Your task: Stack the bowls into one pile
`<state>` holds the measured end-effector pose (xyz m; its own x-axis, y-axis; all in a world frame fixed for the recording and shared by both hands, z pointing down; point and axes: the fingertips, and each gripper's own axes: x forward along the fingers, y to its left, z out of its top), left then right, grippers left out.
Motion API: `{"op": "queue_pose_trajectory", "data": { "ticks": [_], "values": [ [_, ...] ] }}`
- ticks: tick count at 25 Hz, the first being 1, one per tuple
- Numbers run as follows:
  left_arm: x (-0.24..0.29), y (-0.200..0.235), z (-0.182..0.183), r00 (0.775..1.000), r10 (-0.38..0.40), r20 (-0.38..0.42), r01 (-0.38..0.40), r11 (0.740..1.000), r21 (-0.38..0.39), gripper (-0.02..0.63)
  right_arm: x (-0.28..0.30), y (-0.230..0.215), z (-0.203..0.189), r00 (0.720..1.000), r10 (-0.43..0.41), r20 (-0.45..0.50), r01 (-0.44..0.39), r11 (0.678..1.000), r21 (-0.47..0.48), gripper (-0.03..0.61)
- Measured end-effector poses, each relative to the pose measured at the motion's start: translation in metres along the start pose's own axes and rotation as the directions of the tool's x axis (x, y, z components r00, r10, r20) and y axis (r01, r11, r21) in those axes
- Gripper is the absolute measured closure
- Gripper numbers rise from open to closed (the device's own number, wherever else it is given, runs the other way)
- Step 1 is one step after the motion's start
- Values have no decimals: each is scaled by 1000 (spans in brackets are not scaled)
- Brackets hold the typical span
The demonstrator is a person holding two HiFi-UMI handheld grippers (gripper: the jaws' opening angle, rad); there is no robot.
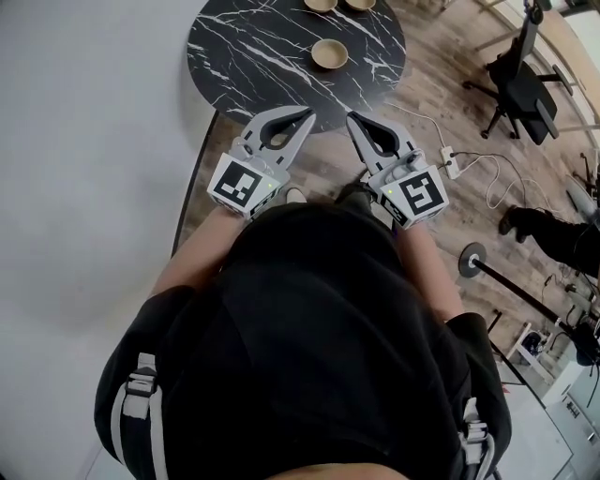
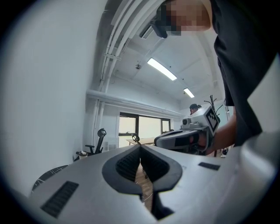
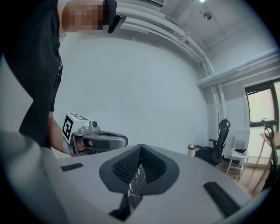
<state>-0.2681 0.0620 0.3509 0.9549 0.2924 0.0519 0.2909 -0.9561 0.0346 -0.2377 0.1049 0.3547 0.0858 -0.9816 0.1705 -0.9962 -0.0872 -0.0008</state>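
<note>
Three tan wooden bowls stand on the round black marble table (image 1: pixel 244 47): one bowl (image 1: pixel 329 53) sits alone nearer to me, and two more bowls (image 1: pixel 319 5) (image 1: pixel 359 4) are cut off by the top edge of the head view. My left gripper (image 1: pixel 307 113) hangs at the table's near rim, shut and empty. My right gripper (image 1: pixel 350 117) is just to its right, over the wooden floor, also shut with nothing held. In the left gripper view the jaws (image 2: pixel 140 147) meet and the right gripper (image 2: pixel 186 136) shows beside them. In the right gripper view the closed jaws (image 3: pixel 140 147) point over a sliver of marble.
A white wall runs along the left. Right of the table, a black office chair (image 1: pixel 525 84) stands on the floor. A white power strip (image 1: pixel 451 161) with its cable and a round stand base (image 1: pixel 472 260) lie there too. Someone's dark shoe (image 1: pixel 525 223) is at the far right.
</note>
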Motion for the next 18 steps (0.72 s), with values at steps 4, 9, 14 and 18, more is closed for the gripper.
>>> {"op": "queue_pose_trajectory", "data": {
  "ticks": [4,9,14,18],
  "values": [
    [28,-1,0,1000,11,-18,-11,1000,0,609,-8,-31,-1,1000,6,13,-7,1000,9,584],
    [78,-5,4,999,30,-32,-30,1000,2,609,-23,-80,-5,999,29,16,-29,999,21,584],
    [136,-14,9,997,51,-52,-50,999,7,609,-37,-137,-8,998,60,21,-61,998,32,584],
    [180,-19,12,996,57,-71,-56,998,17,609,-45,-180,-13,996,82,28,-83,996,38,584]
  ]
}}
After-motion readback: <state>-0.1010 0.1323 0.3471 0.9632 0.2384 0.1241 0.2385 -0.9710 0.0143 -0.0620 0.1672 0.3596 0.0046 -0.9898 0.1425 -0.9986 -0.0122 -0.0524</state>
